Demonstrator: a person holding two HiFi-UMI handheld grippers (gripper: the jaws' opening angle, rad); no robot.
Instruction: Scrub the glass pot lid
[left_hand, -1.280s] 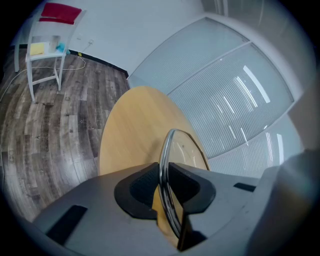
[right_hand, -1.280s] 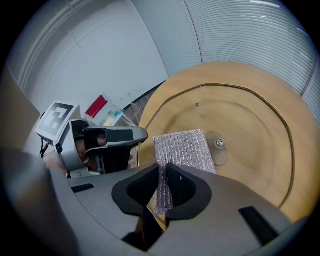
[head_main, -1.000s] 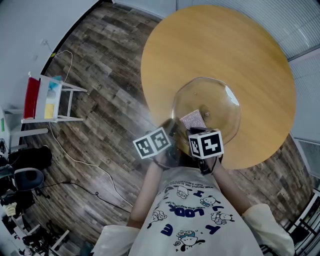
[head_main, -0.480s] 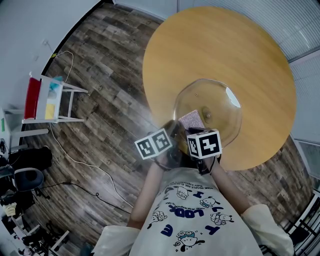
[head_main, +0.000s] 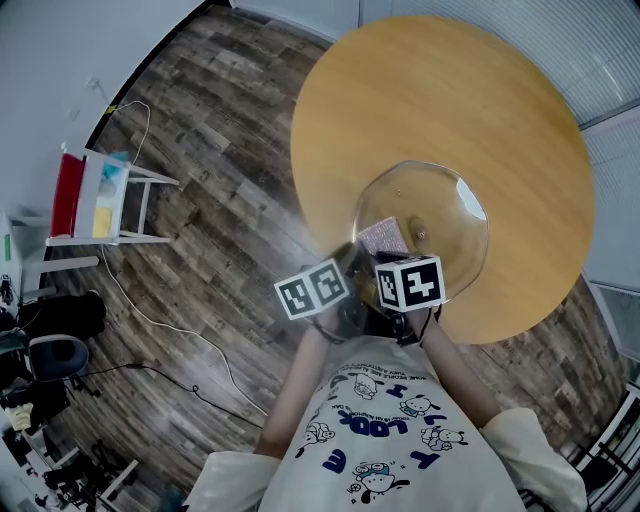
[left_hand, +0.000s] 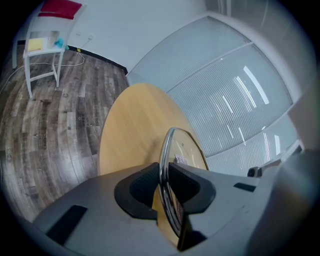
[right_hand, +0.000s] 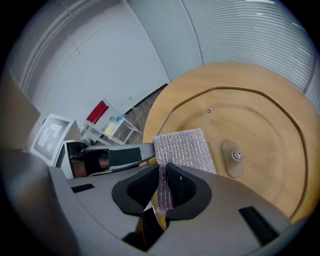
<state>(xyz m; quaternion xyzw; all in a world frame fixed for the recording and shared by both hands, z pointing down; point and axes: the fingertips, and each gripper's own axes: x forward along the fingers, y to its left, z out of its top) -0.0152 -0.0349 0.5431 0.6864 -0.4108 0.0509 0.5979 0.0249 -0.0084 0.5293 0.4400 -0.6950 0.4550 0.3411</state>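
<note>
Since the left gripper (left_hand: 163, 182) has its jaws pinched nearly together on the steel rim (left_hand: 161, 150) of the glass pot lid (head_main: 447, 245), we read it as the clamp. It grips only the edge, so the whole glass face stays free for scrubbing. The lid sits over the near part of the round wooden table (head_main: 440, 100), tilted, right in front of the person. We can't tell whether its far edge rests on the wood. The right gripper (right_hand: 163, 192) has its jaws closed to a narrow slit on one end of a silver mesh scouring pad (right_hand: 185, 147). The rest of the pad sticks out ahead and lies flat on the glass, between the clamped side of the rim and the centre screw (right_hand: 238, 154). Holding the pad by its end puts mesh on the lid, not the jaw tips. With the screw and washer facing us, we judge this to be the lid's inner side. Scrub step looks under way, and most of the glass is not under the pad.
</note>
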